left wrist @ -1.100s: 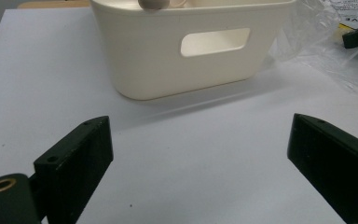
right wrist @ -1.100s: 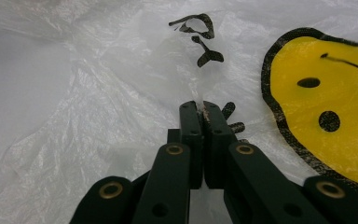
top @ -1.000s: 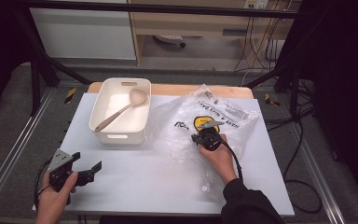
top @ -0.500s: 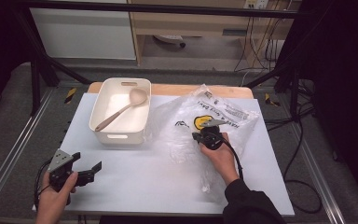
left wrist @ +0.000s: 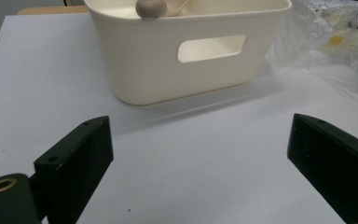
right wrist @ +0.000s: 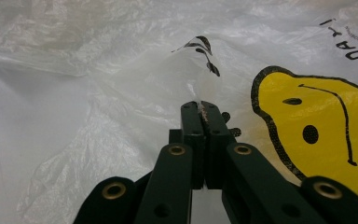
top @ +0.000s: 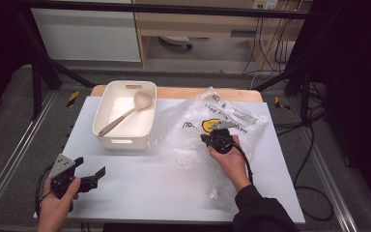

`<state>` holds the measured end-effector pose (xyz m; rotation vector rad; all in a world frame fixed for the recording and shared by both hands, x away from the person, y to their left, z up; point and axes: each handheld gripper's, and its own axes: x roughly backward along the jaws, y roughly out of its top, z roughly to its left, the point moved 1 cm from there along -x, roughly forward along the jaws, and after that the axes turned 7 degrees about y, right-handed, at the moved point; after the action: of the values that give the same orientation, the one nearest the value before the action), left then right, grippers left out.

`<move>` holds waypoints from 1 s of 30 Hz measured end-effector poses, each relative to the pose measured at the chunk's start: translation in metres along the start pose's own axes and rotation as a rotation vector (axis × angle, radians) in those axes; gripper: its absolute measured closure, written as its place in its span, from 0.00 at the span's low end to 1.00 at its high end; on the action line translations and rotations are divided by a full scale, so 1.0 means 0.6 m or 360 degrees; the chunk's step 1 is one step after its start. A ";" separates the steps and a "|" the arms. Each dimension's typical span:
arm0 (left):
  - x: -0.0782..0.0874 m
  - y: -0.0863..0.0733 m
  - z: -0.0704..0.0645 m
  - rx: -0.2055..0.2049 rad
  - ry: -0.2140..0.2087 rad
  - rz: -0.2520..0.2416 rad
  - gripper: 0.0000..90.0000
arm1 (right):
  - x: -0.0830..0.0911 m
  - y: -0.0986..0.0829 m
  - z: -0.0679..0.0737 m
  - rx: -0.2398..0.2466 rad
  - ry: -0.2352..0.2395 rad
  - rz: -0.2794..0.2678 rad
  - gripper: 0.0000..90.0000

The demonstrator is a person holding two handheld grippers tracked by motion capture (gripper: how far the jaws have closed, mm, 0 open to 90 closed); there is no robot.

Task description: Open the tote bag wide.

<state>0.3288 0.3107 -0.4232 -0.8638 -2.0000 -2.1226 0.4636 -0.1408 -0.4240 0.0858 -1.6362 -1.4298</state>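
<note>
- The clear plastic bag point(top: 212, 130), printed with a yellow smiley face point(right wrist: 317, 135) and black lettering, lies crumpled on the white bench point(top: 174, 193), spreading out on all sides of the right tongs point(top: 206, 140).
- The right tongs point(right wrist: 200, 108) are clenched on a pinch of the bag's film; in the right gripper view the two black jaws meet with a thin fold of plastic caught between their tips, and the film rises into a small peak just beyond them.
- The smiley face sits just to the right of those jaws in the right gripper view, near but apart from the pinched fold.
- The person's right hand point(top: 229, 162) holds these tongs above the bag's middle, with the cable trailing back along the dark sleeve.
- A cream tub point(top: 125, 113) with a handle slot stands to the left of the right tongs, touching or just beside the bag's edge; a wooden spoon point(top: 128, 112) lies slantwise inside it.
- The left tongs point(top: 89, 176) are released, jaws spread wide with nothing between them, held by the left hand point(top: 58, 203) well apart from the bag.
- In the left gripper view the tub point(left wrist: 186, 51) stands ahead of the open jaws, and the bag point(left wrist: 331, 51) lies ahead to the right.
</note>
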 end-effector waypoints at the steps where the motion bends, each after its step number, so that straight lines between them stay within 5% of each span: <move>1: 0.001 0.001 -0.001 0.0012 -0.0006 -0.0006 0.07 | 0.001 0.002 0.000 0.0008 -0.0003 -0.0007 1.00; 8: 0.017 0.030 -0.021 0.0008 -0.0063 -0.0089 0.07 | 0.015 0.027 0.004 0.0050 -0.0032 -0.0039 1.00; 16: 0.021 0.069 -0.093 -0.0072 -0.0188 -0.0174 0.09 | 0.029 0.047 0.015 0.0081 -0.0019 -0.0055 1.00; 30: -0.059 0.089 -0.226 -0.0250 -0.0397 -0.0111 0.26 | 0.028 0.045 0.025 0.0080 0.0028 -0.0014 1.00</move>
<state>0.3373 0.1650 -0.3892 -1.1517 -2.0209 -2.3394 0.4575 -0.1313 -0.3910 0.1341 -1.6593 -1.3908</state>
